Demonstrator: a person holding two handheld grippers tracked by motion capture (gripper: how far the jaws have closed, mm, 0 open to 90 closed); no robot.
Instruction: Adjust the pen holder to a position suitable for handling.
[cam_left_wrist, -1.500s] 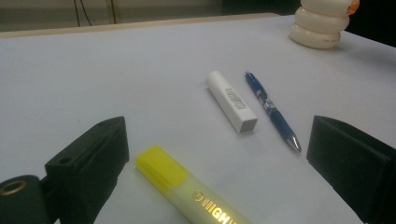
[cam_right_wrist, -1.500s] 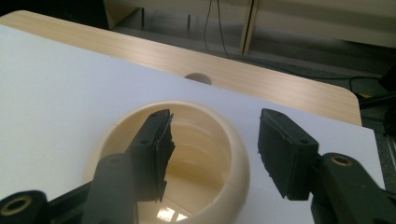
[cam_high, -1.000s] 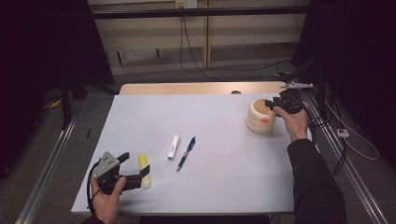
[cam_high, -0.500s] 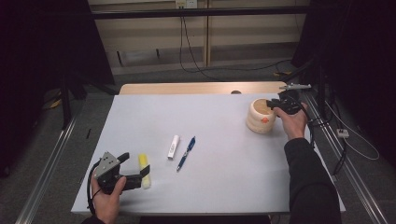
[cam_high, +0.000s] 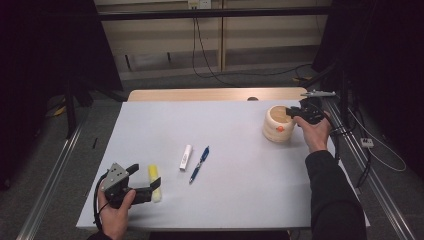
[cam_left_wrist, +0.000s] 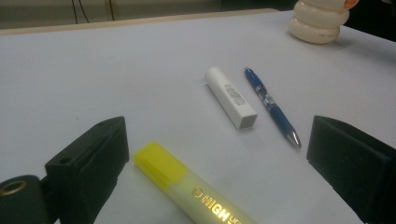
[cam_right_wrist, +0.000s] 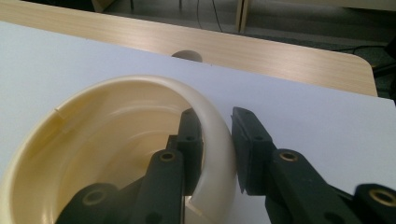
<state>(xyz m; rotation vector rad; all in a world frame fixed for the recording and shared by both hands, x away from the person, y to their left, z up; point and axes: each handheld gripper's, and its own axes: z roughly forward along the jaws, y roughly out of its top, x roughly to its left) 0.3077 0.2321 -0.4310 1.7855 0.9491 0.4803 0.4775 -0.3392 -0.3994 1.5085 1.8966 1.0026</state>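
Note:
A yellow highlighter (cam_high: 155, 182) (cam_left_wrist: 187, 186) lies near the table's front left corner. My left gripper (cam_high: 145, 181) (cam_left_wrist: 219, 154) stands open with one jaw on each side of it, not touching it. A white stick-shaped eraser (cam_high: 185, 156) (cam_left_wrist: 231, 96) and a blue pen (cam_high: 199, 164) (cam_left_wrist: 271, 105) lie side by side just beyond. At the far right stands a cream ribbed cup (cam_high: 277, 125) (cam_left_wrist: 320, 21) (cam_right_wrist: 93, 154). My right gripper (cam_high: 293, 113) (cam_right_wrist: 217, 135) is shut on its rim, one jaw inside the cup and one outside. The cup's inside looks empty.
The white table top (cam_high: 225, 135) ends at a wooden strip (cam_right_wrist: 280, 51) with a round hole (cam_high: 252, 98) (cam_right_wrist: 187, 56) behind the cup. Metal rails run along both sides of the table. Cables hang at the right edge.

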